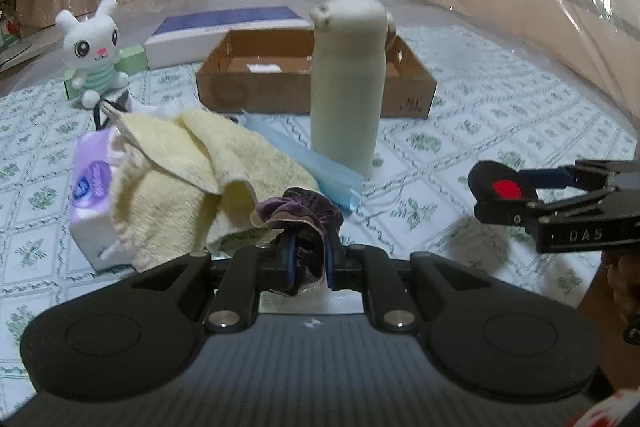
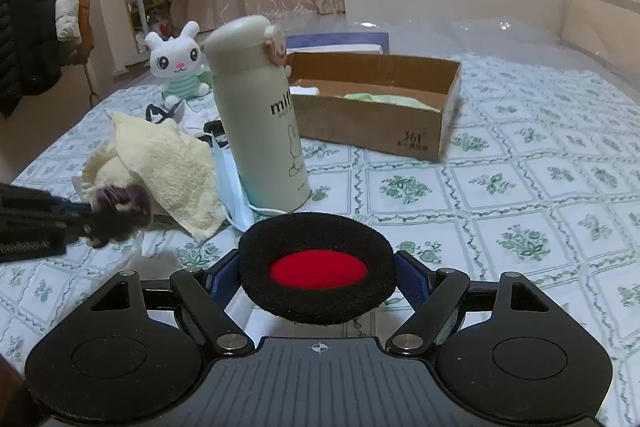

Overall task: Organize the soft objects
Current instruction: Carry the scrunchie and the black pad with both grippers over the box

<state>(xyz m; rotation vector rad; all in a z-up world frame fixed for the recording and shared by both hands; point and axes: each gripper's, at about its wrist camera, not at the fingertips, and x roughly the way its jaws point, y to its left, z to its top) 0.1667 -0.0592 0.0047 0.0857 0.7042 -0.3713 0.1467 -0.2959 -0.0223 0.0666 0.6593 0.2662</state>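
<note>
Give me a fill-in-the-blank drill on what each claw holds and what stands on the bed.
1. The left claw is shut on a crumpled velvet scrunchie coloured ____.
2. The round black foam pad in the right claw has a ____ centre.
3. The tall cream flask stands upright in front of the shallow ____ box.
4. The white plush toy is shaped like a ____.

Missing words: purple; red; cardboard; rabbit

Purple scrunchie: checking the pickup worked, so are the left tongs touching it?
Touching. The left wrist view shows the left tongs shut on the purple scrunchie, its fabric pinched between both blue pads.
</note>
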